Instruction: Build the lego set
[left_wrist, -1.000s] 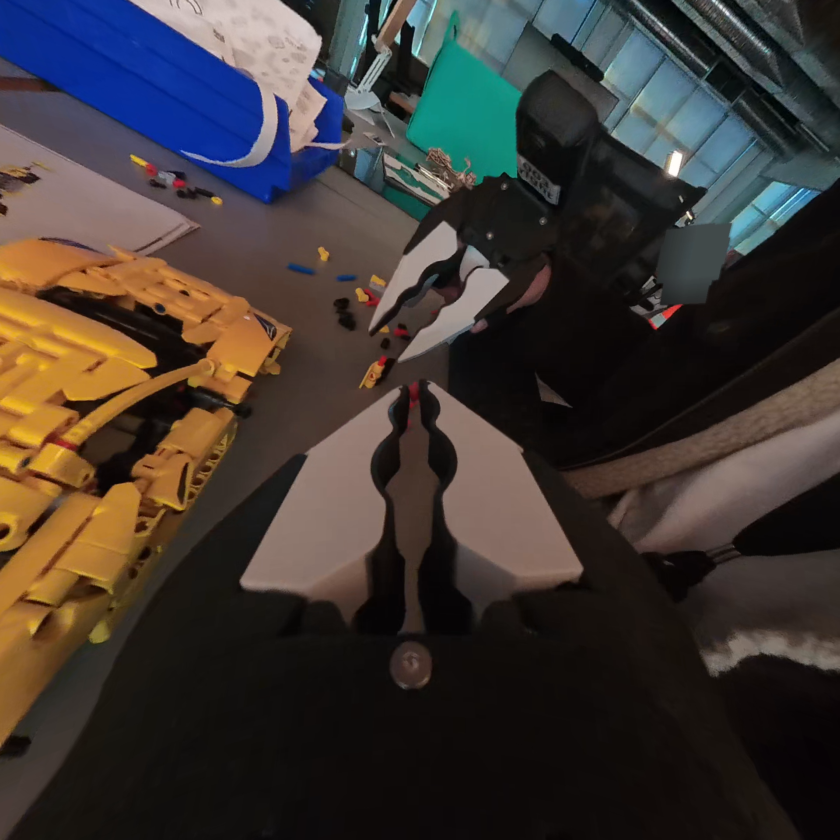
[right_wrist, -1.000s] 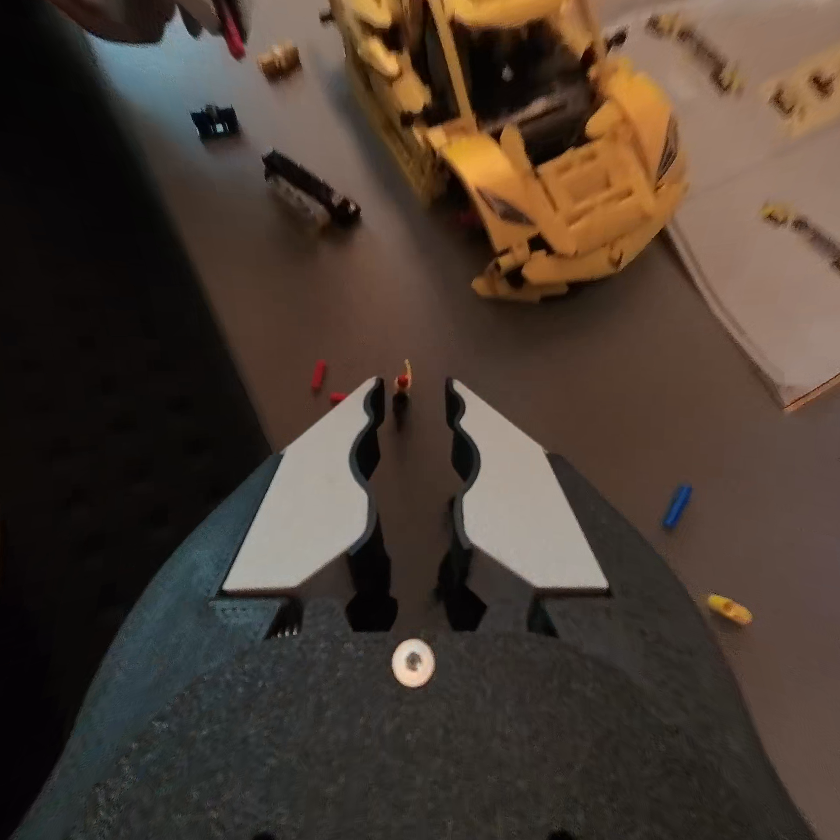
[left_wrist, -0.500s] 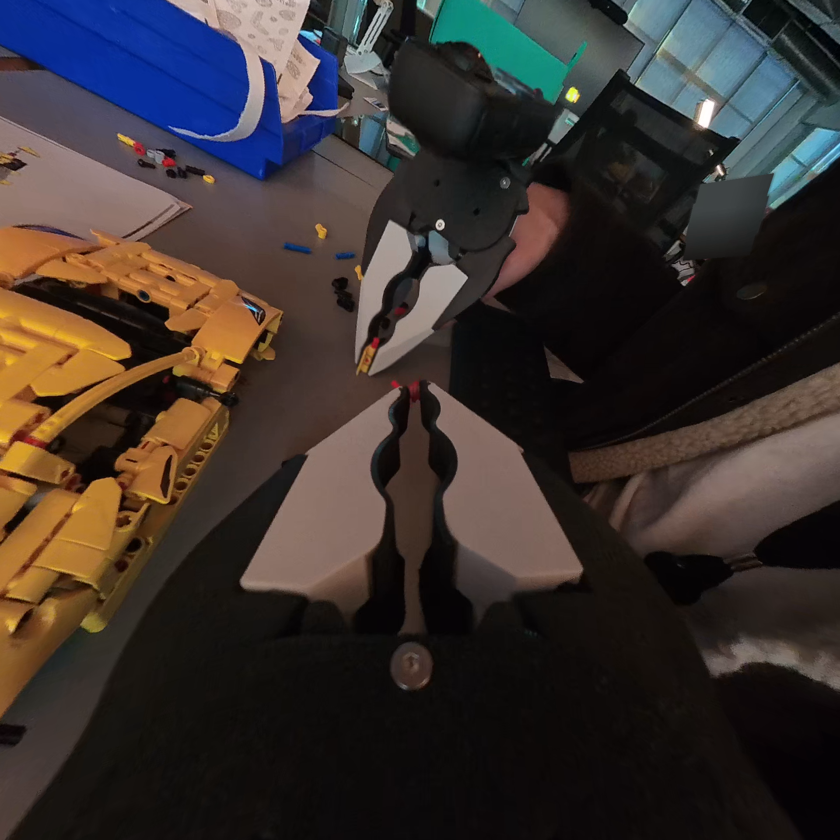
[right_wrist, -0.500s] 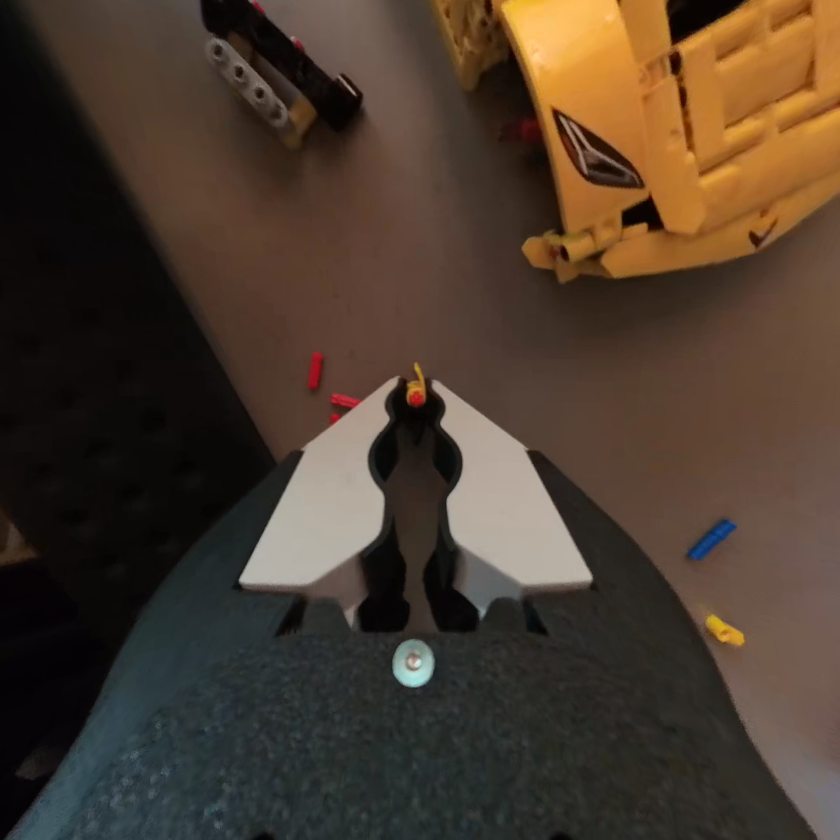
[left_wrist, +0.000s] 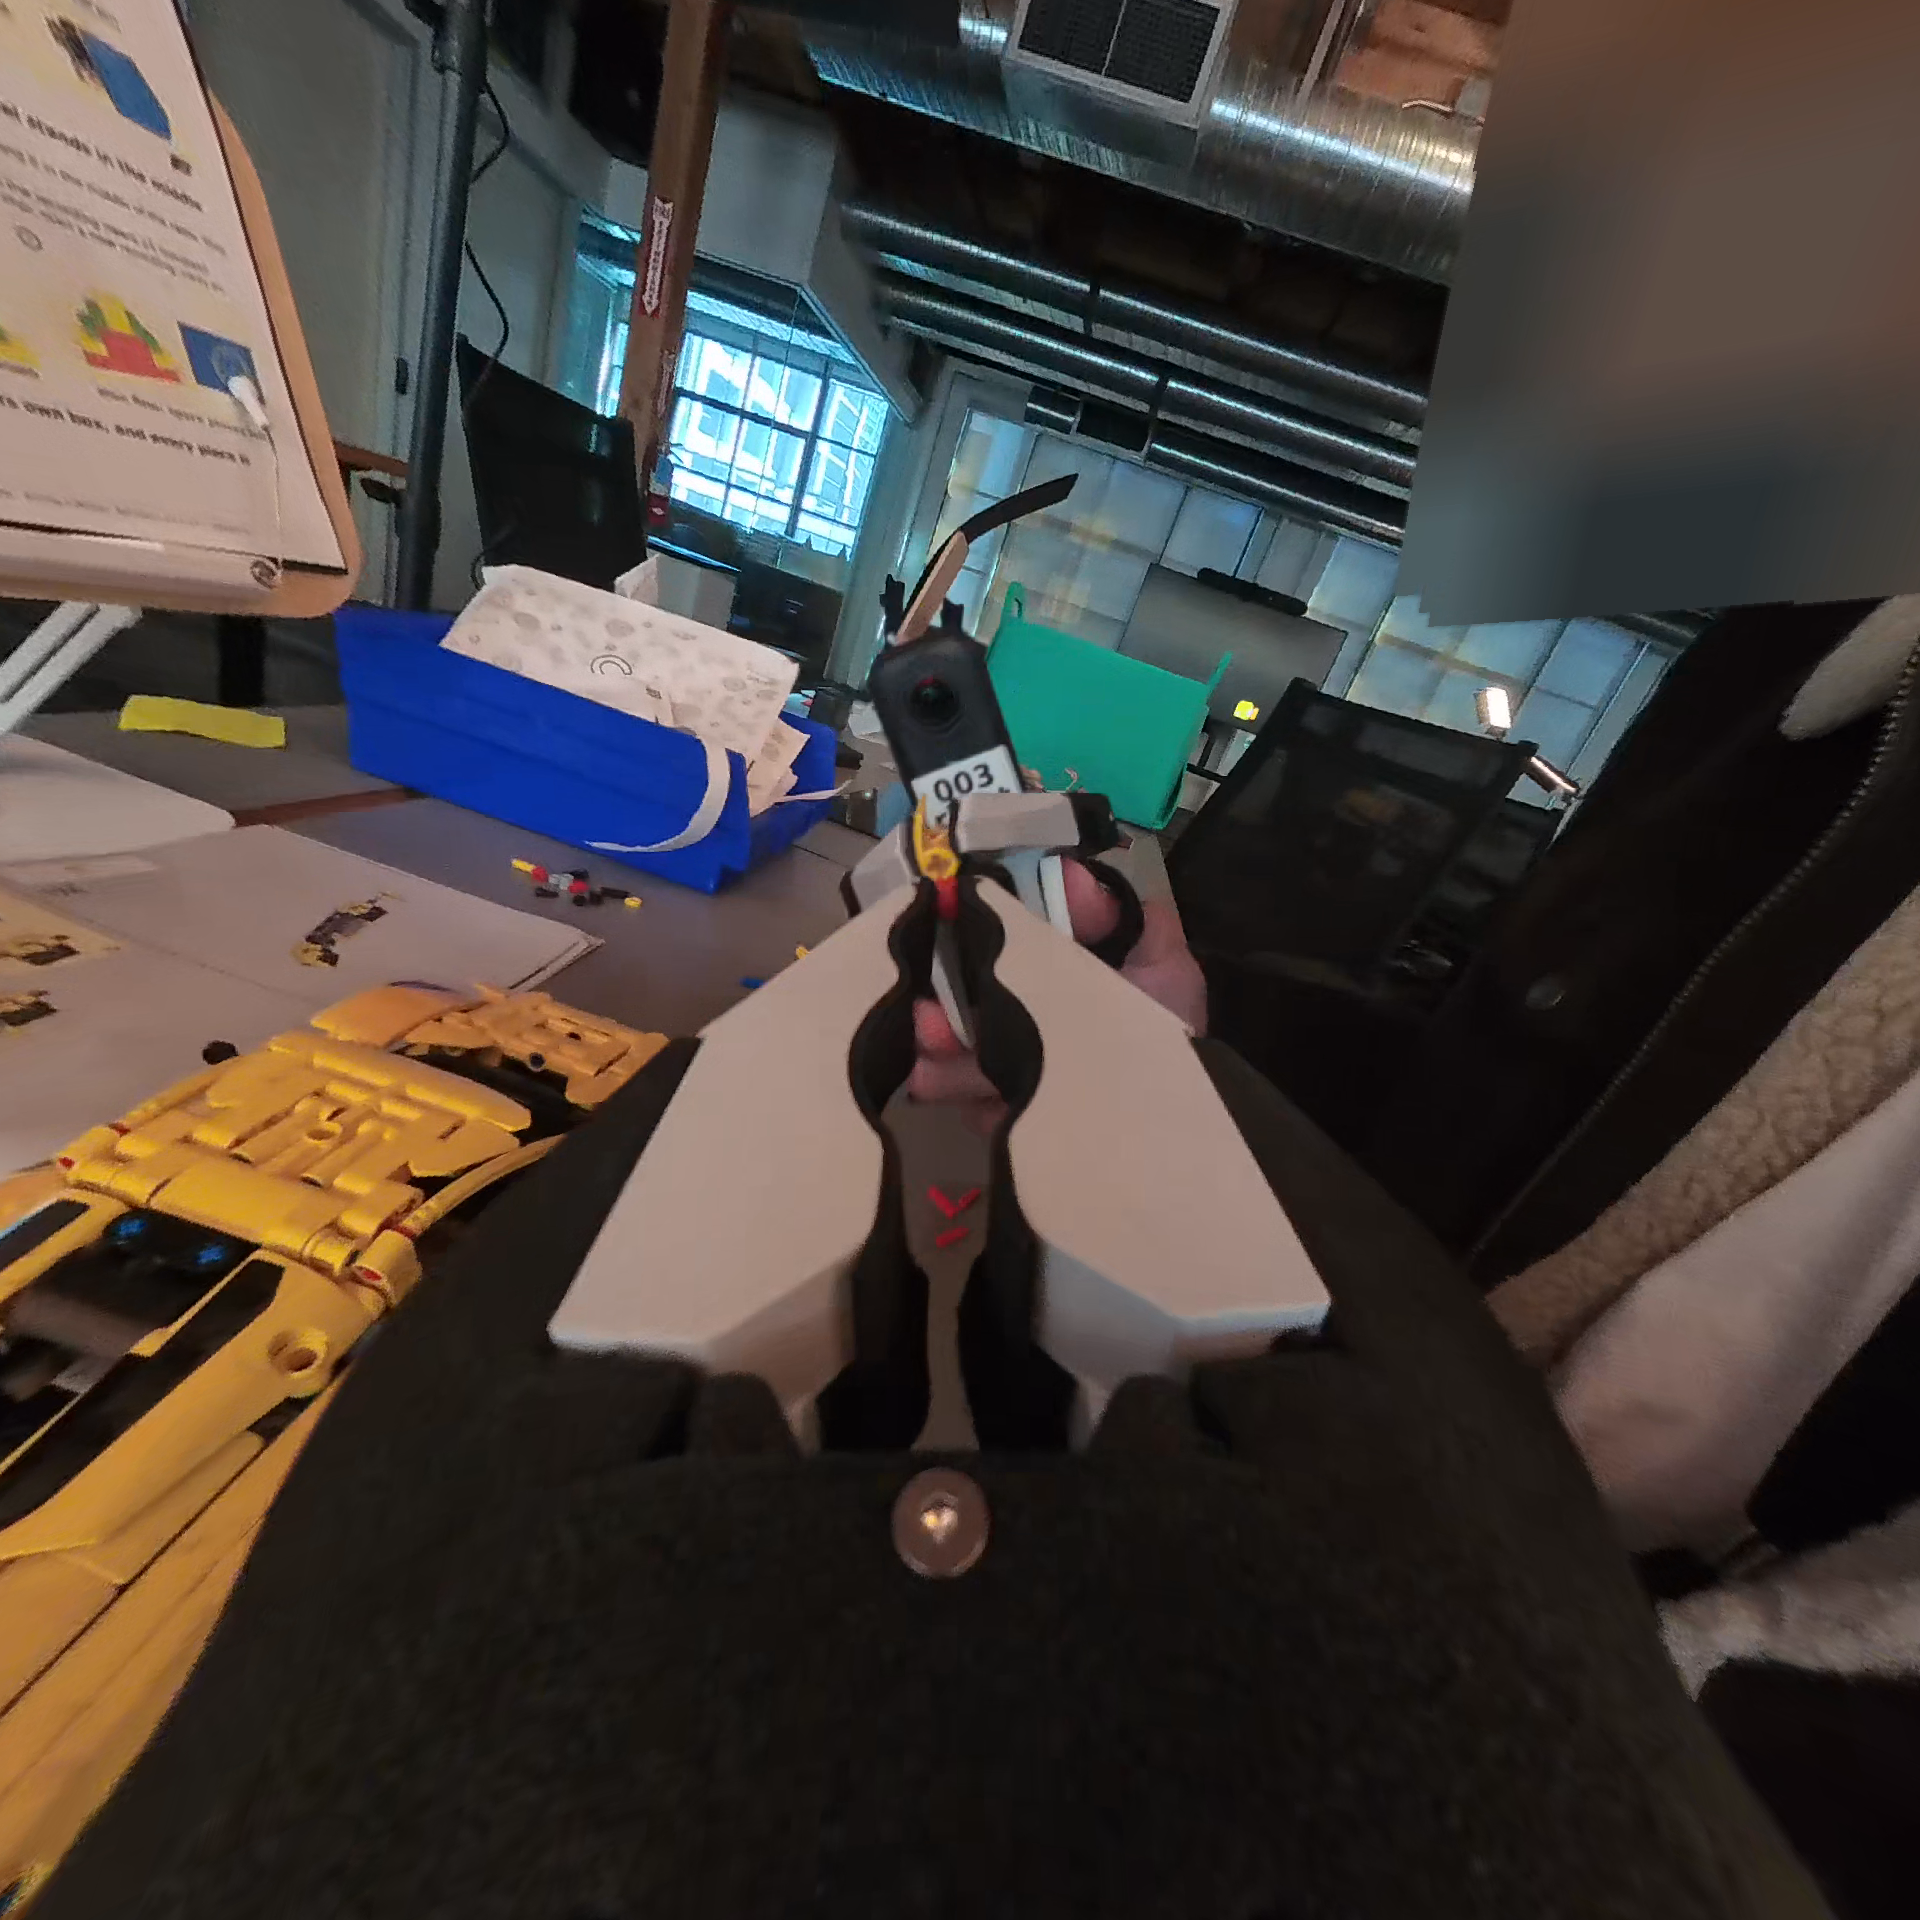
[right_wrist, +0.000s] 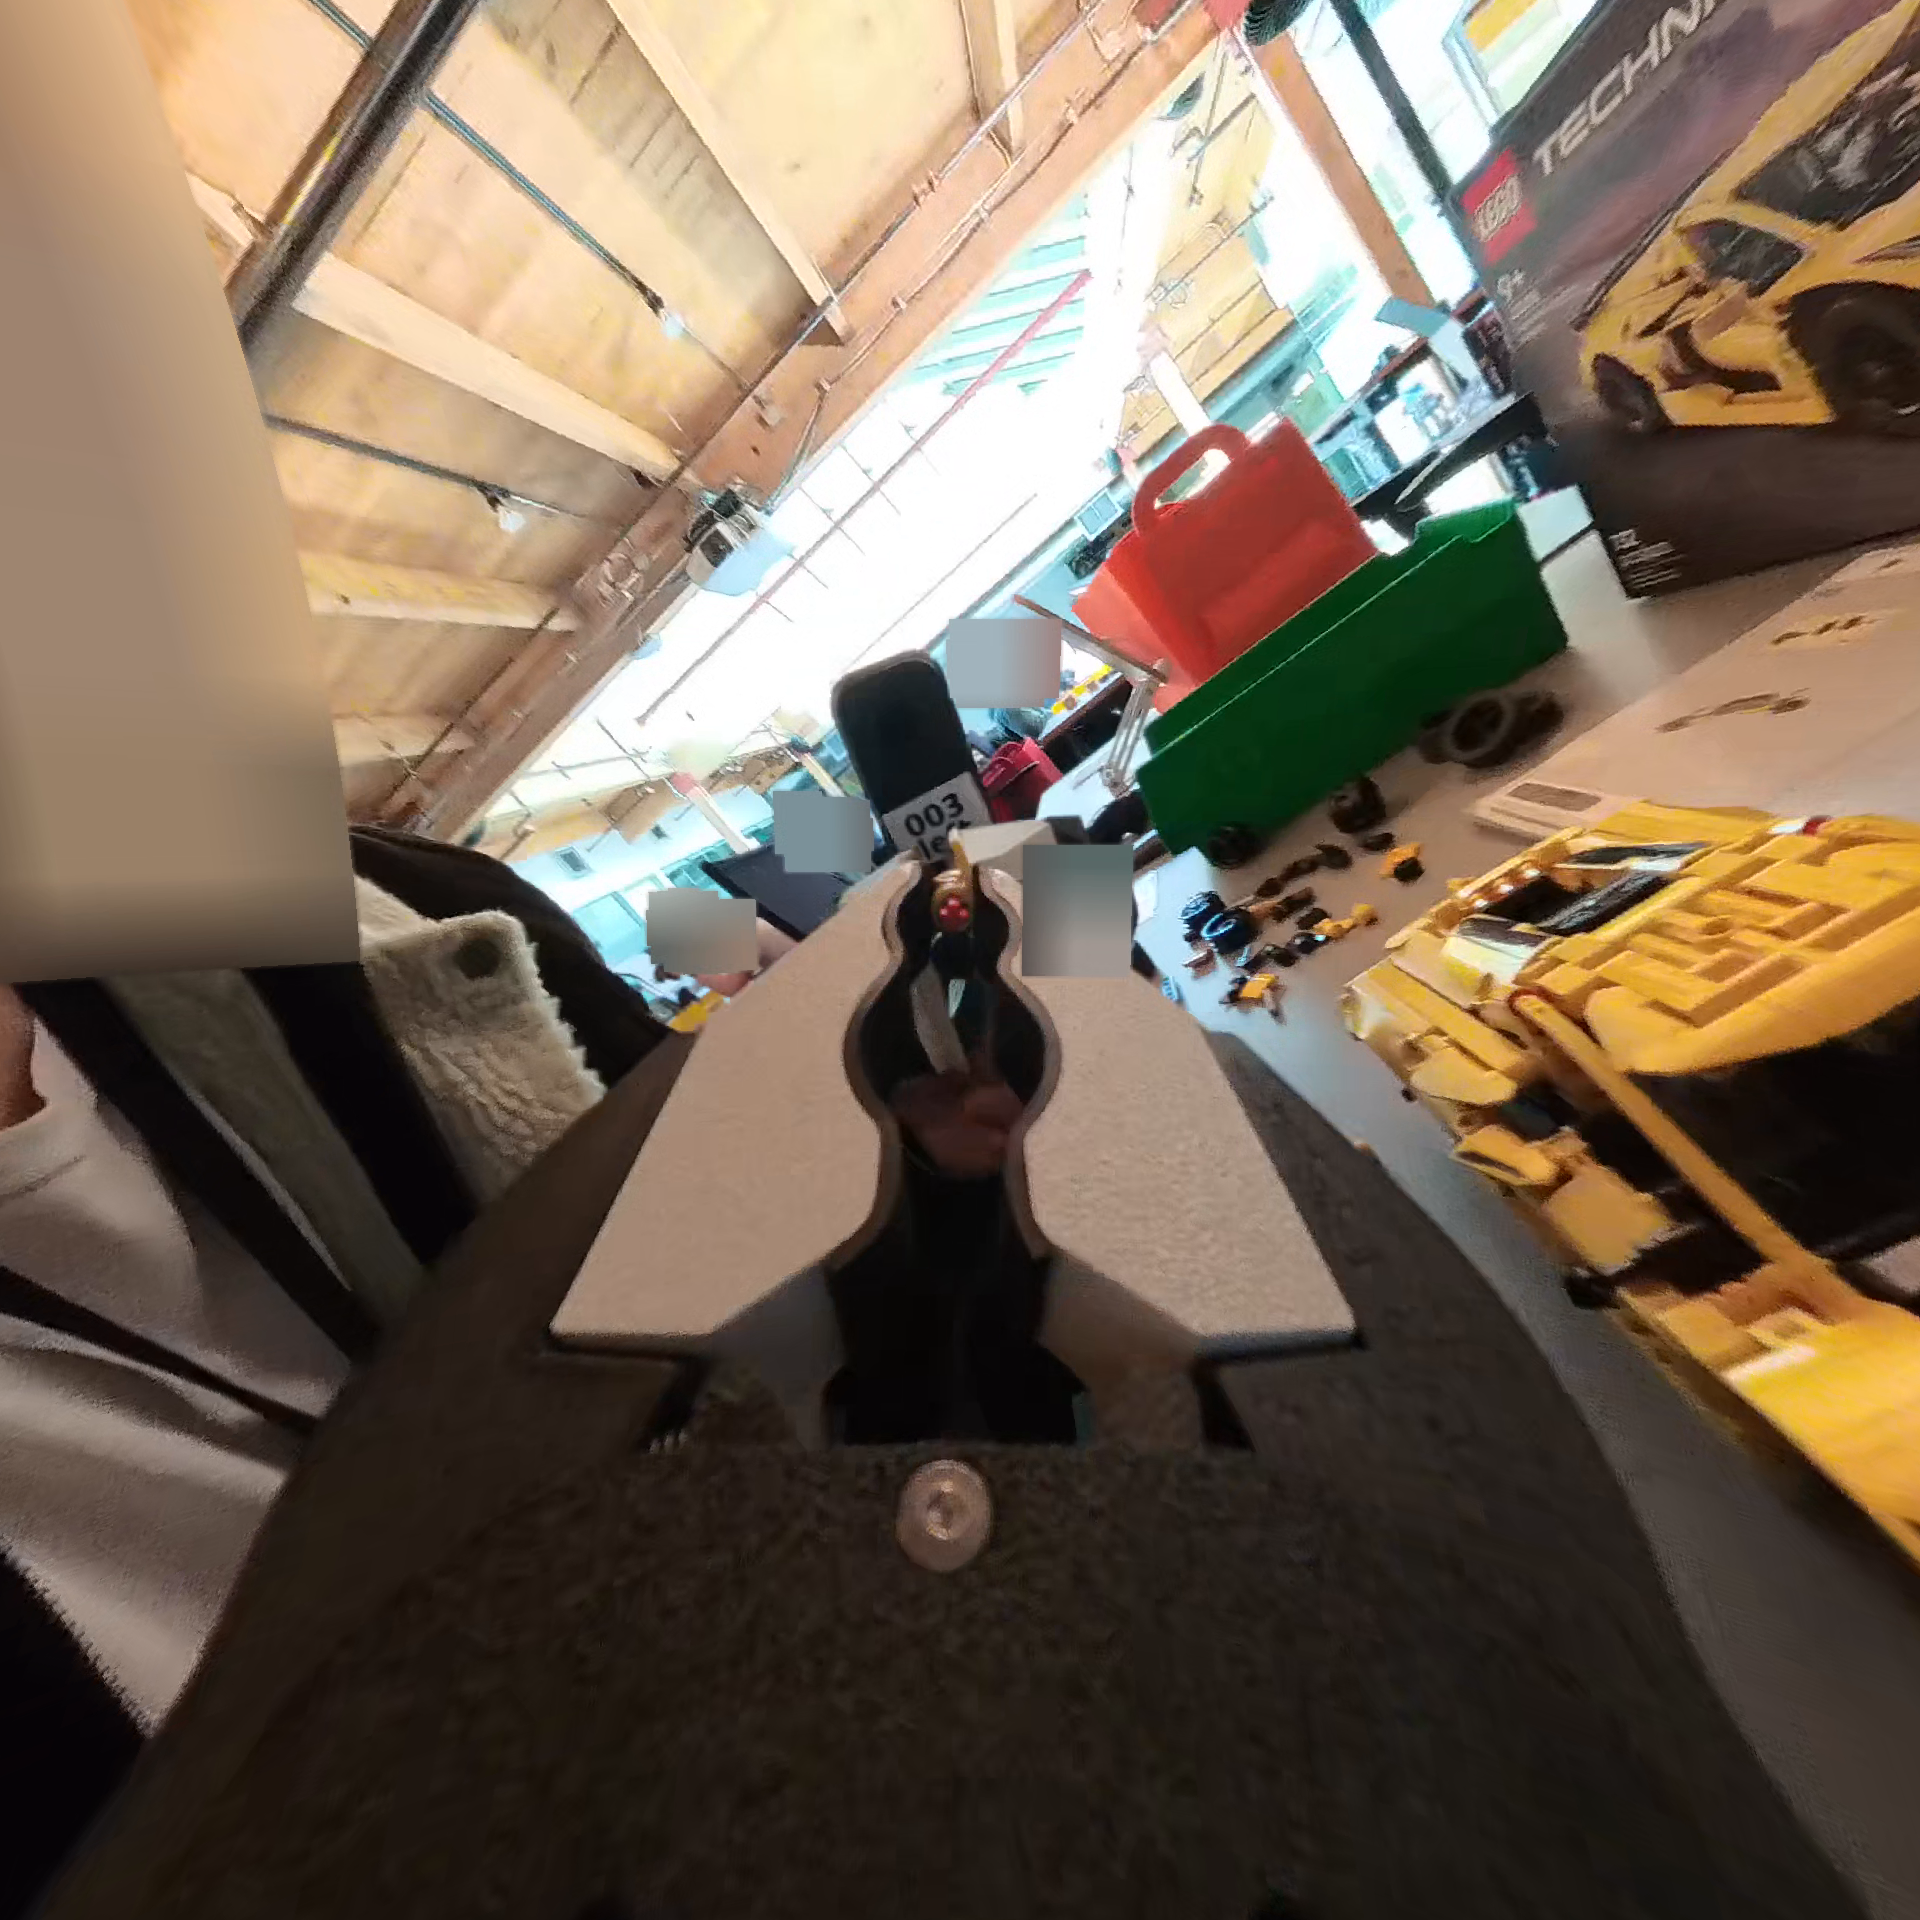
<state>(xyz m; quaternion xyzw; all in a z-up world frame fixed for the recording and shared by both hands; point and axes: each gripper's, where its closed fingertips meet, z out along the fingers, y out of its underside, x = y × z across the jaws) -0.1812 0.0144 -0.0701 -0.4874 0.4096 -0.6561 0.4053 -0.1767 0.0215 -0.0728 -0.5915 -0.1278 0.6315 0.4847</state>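
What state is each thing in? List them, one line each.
Left tool: shut on a red pin, raised off the table.
Right tool: shut on a small yellow piece with a red pin, tip to tip with the left tool.
Yellow lego car: partly built, resting on the table.
Blue bin: open, holding paper bags.

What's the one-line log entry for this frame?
left gripper: shut on red pin | right gripper: shut on yellow piece | tips meeting in air, joining parts | car: on table, untouched
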